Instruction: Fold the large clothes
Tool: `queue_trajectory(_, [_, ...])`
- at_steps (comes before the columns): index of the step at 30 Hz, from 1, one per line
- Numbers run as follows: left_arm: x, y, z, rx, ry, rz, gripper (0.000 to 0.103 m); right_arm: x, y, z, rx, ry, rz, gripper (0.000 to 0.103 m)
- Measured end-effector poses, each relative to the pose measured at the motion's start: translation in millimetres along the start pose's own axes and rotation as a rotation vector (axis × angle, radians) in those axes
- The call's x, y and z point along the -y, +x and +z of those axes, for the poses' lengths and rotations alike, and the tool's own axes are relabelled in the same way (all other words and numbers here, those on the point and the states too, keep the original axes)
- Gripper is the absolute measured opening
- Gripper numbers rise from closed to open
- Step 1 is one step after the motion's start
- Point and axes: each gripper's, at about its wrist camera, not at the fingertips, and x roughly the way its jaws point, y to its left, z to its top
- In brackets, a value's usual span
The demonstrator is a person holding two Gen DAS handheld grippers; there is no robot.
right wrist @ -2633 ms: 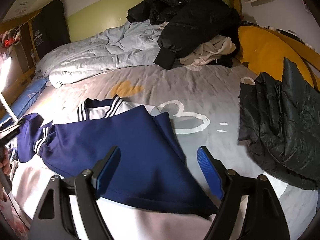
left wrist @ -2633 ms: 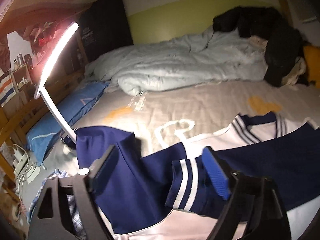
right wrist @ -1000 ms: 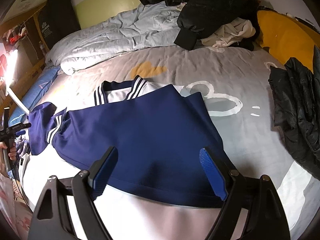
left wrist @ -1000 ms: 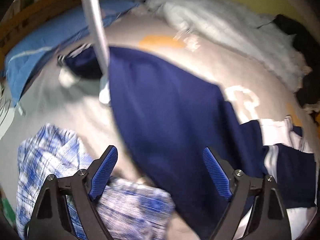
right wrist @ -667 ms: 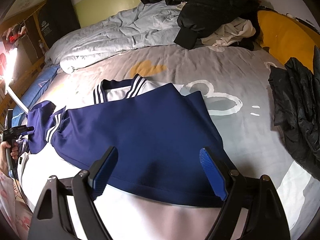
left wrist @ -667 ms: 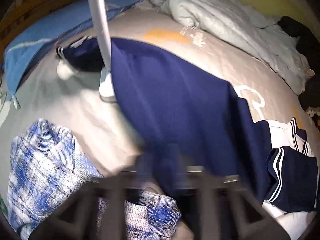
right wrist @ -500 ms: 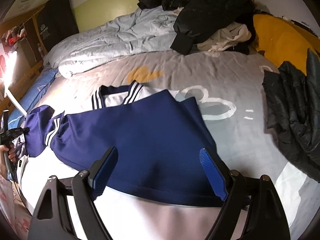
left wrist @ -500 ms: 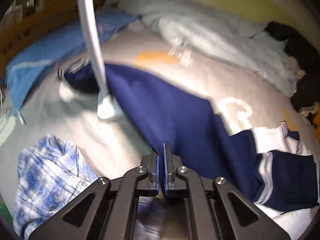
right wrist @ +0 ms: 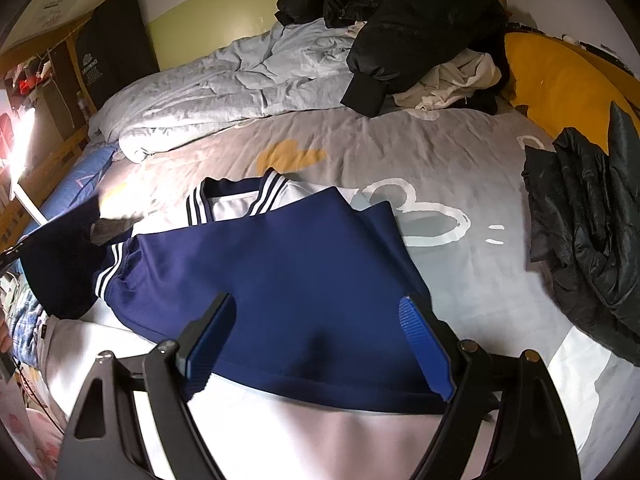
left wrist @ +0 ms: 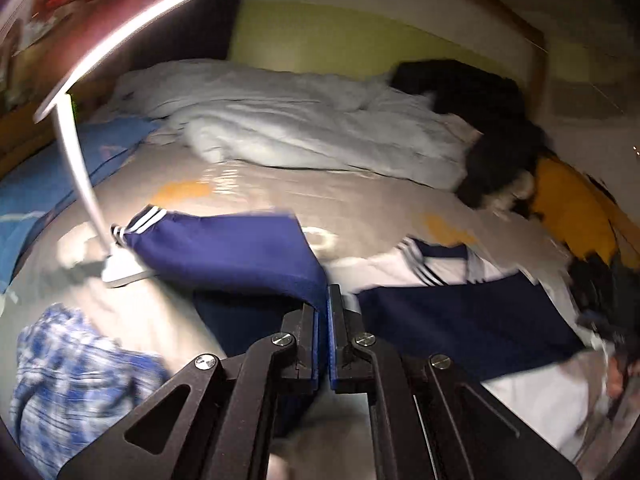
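Observation:
A navy and white jacket point(right wrist: 288, 280) with striped collar and cuffs lies spread on the grey bed sheet point(right wrist: 440, 152). My left gripper point(left wrist: 323, 308) is shut on the jacket's navy left sleeve point(left wrist: 224, 252) and holds it lifted above the bed; the striped cuff hangs near the lamp base. The jacket's body point(left wrist: 460, 312) lies to the right in the left wrist view. My right gripper point(right wrist: 320, 328) is open and empty, hovering over the folded navy sleeve near the jacket's hem. The lifted sleeve shows at far left of the right wrist view point(right wrist: 60, 264).
A white desk lamp point(left wrist: 80, 152) stands on the bed beside the sleeve. A blue plaid garment point(left wrist: 72, 380) lies at front left. A crumpled duvet point(right wrist: 224, 88), black clothes point(right wrist: 400, 28), a dark puffer jacket point(right wrist: 588, 220) and a yellow cushion point(right wrist: 560, 80) ring the bed.
My left gripper closed on the navy sleeve and has lifted it up and to the right. My right gripper has stayed open over the jacket, barely moving.

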Motion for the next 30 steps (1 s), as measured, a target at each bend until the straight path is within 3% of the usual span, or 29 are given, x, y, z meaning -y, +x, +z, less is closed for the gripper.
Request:
queue_trajectory(5, [57,22,-21,-0.066,0.109,-0.079,0.002,0,4,0,-0.009,0.005,0.000,0.082])
queue_trajectory(9, [94,55,-46,-0.159,0.208,-0.058,0.003,-3,8,-1,-0.020,-0.004,-0.009,0.082])
queue_trajectory(13, [108,65,-57,-0.193,0.237,-0.069,0.003,-3,6,-1,-0.016,-0.010,-0.012,0.082])
queue_trajectory(17, [106,69,-59,-0.245,0.205,-0.109,0.031,-2,6,-1,-0.015,-0.014,-0.018,0.082])
queue_trajectory(18, [106,67,-58,-0.253,0.200,-0.112,0.032,-2,7,-1,-0.018,-0.012,-0.016,0.082])
queue_trajectory(20, [107,58,-53,-0.247,0.201,-0.114,0.039,-1,8,-1,-0.025,-0.010,-0.010,0.082])
queue_trajectory(22, [102,39,-43,-0.199,0.173,-0.154,0.051,-3,8,-1,-0.025,-0.013,-0.004,0.082])
queue_trajectory(24, [97,22,-32,-0.140,0.160,-0.144,0.061,-5,6,-1,-0.020,-0.023,-0.003,0.082])
queue_trajectory(27, [85,5,-20,-0.077,0.155,-0.116,0.065,-8,4,0,-0.010,-0.038,-0.007,0.082])
queue_trajectory(30, [65,4,-11,-0.063,0.102,-0.093,0.066,-8,5,0,-0.009,-0.034,-0.011,0.082])
